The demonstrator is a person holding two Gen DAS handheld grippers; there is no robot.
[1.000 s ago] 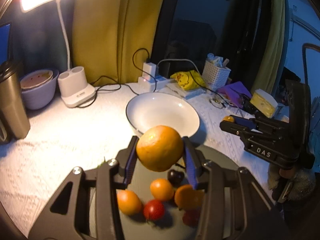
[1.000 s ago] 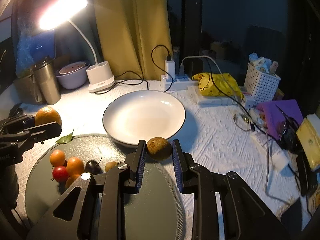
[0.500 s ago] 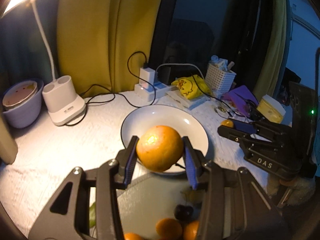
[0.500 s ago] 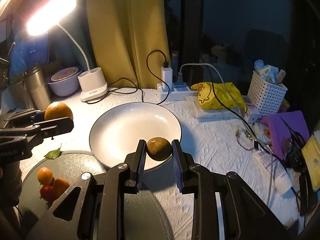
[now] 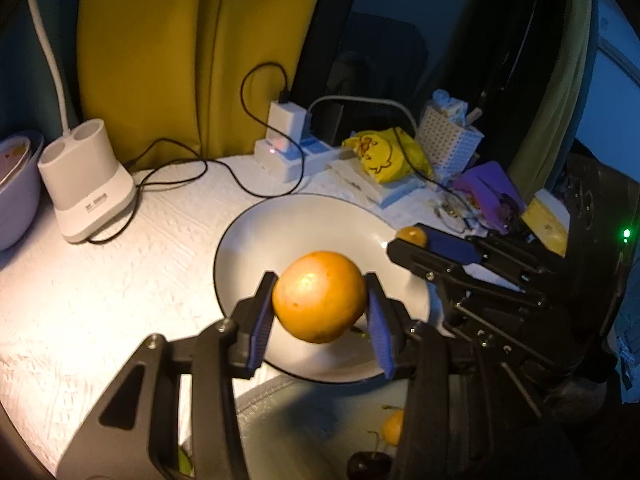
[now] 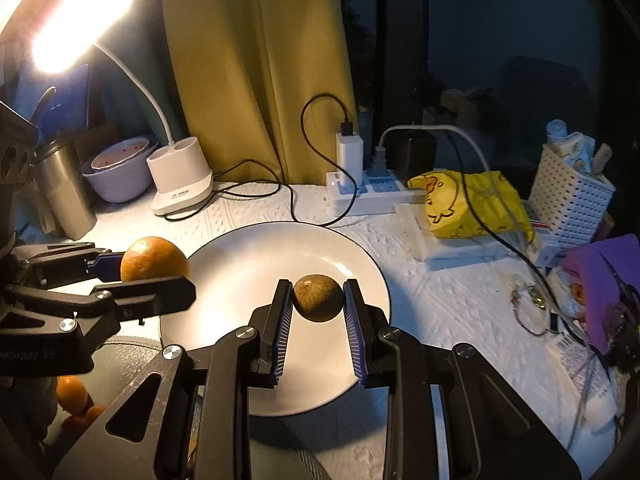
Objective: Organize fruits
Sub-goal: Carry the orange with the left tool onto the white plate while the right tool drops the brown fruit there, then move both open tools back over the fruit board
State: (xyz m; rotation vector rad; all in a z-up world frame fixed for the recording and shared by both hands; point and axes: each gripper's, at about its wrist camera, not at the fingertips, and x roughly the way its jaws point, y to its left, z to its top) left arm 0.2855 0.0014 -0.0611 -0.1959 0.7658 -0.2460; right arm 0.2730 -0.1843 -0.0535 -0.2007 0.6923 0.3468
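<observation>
My left gripper (image 5: 319, 298) is shut on a large orange (image 5: 319, 296) and holds it over the near part of the white plate (image 5: 280, 220). The right wrist view shows that orange (image 6: 154, 258) at the plate's left rim. My right gripper (image 6: 318, 300) is shut on a small brown round fruit (image 6: 318, 298) above the white plate (image 6: 240, 264). From the left wrist view the right gripper (image 5: 408, 238) reaches over the plate's right rim with the small fruit (image 5: 411, 235) at its tip. Nothing lies in the plate.
A dark round tray (image 5: 312, 420) at the near edge holds small oranges (image 6: 72, 394) and a dark cherry (image 5: 368, 465). Behind the plate stand a lamp base (image 6: 180, 176), a power strip with cables (image 6: 360, 192), a yellow bag (image 6: 472, 204) and a white basket (image 6: 572, 196).
Both grippers moved forward from over the dark tray to over the white plate, each still holding its fruit. The plate now fills the middle of both views.
</observation>
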